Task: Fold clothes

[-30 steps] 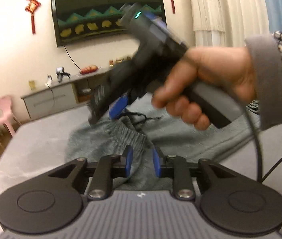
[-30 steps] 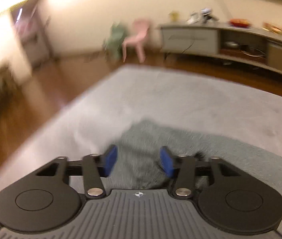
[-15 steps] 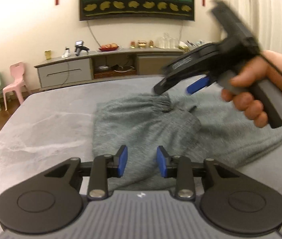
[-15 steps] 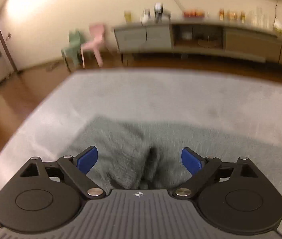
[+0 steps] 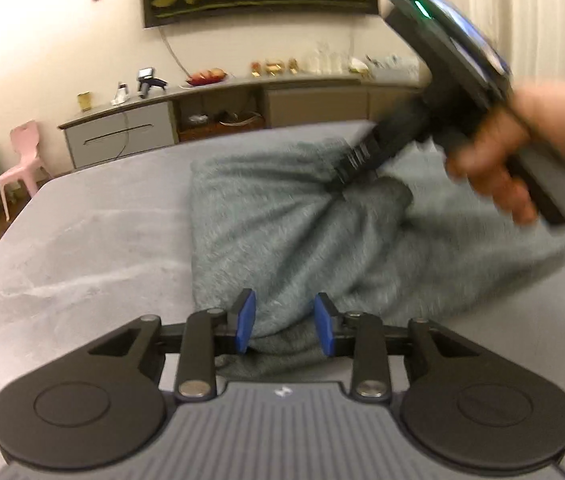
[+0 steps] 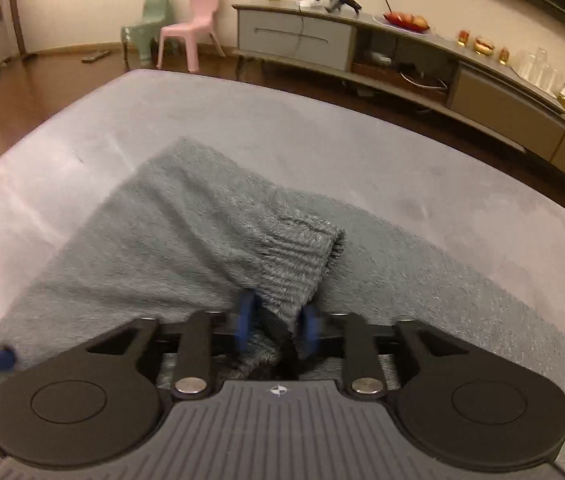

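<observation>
**Operator:** The grey fleece garment [image 6: 154, 248] lies spread on my grey table [image 6: 422, 152]. Its ribbed cuff [image 6: 302, 256] is folded over onto the body of the cloth, directly ahead of my right gripper [image 6: 277, 328].

**Supervisor:** Finger state, right side?

**Operator:** The blue pads [image 6: 243, 326] stand a narrow gap apart with the cuff's edge pinched between them. They are blurred, but cloth fills the gap.

**Supervisor:** Left side?

**Operator:** My left gripper [image 5: 284, 326] has its fingers partly spread, pads parallel. The garment's near edge bunches between and below them; I cannot tell whether either pad touches it. Beyond those fingers, up and to the right, a hand [image 5: 522, 152] holds the right gripper's handle, nose down on the cloth.
</observation>
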`<action>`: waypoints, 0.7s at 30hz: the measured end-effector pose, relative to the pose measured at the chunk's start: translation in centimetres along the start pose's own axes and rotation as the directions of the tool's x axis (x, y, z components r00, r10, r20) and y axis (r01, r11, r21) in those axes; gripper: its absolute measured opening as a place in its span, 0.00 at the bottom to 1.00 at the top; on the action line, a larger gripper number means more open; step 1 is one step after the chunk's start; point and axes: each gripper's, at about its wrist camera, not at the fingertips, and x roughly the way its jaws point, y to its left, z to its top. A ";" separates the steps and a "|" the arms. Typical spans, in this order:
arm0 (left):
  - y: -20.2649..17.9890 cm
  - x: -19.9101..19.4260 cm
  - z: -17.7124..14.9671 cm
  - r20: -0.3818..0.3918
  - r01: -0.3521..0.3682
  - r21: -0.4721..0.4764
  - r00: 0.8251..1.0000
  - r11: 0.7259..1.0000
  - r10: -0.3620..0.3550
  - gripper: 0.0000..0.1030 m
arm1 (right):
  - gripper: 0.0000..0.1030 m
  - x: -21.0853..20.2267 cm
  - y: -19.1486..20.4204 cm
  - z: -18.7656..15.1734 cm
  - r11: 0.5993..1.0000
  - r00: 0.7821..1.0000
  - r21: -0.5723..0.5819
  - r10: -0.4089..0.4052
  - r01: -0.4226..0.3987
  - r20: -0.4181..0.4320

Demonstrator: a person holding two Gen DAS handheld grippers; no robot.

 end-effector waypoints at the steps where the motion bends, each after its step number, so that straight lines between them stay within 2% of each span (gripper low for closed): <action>1: -0.1 -0.1 -0.1 -0.001 -0.003 0.012 1.000 1.000 0.003 0.32 | 0.56 -1.1 0.0 0.4 0.999 0.999 0.029 -0.034 0.033 0.040; 3: 0.1 -0.6 0.3 0.028 0.004 -0.010 1.000 1.000 -0.004 0.32 | 0.56 -2.9 1.1 1.9 0.994 0.983 0.075 -0.092 0.081 0.159; 4: 0.4 -0.7 0.4 0.041 0.006 -0.026 0.999 1.000 -0.005 0.32 | 0.56 -3.5 1.9 2.7 0.995 0.978 0.069 -0.080 0.068 0.193; 5: 0.6 -0.6 0.6 0.053 0.007 -0.041 0.999 0.999 -0.005 0.32 | 0.55 -3.4 2.8 3.6 0.999 0.979 0.046 -0.034 0.026 0.199; 7: 1.1 -0.3 0.8 0.057 0.010 -0.067 0.998 0.998 -0.006 0.32 | 0.54 -2.7 3.6 4.4 1.000 0.984 0.025 0.005 -0.010 0.176; 11: 1.2 1.4 0.0 -0.023 0.007 -0.041 1.000 0.999 -0.008 0.32 | 0.44 -0.9 4.4 5.3 0.999 0.994 0.003 0.043 -0.044 0.104; 17: 1.8 0.8 0.0 -0.035 0.020 -0.058 0.999 0.998 -0.022 0.32 | 0.46 1.9 5.6 6.6 0.995 0.995 -0.025 0.098 -0.098 -0.006; 18: 1.8 0.8 0.1 -0.039 0.020 -0.060 0.999 0.998 -0.022 0.32 | 0.46 1.0 5.4 6.1 0.992 0.992 -0.024 0.122 -0.122 0.005; 20: 1.8 0.9 0.2 -0.048 0.015 -0.065 0.999 0.998 -0.019 0.32 | 0.46 -3.5 4.4 3.0 0.981 0.978 -0.012 0.193 -0.192 0.083; 21: 1.8 1.0 0.3 -0.053 0.012 -0.067 0.998 0.998 -0.016 0.33 | 0.45 -4.6 4.2 1.0 0.980 0.976 -0.013 0.201 -0.201 0.078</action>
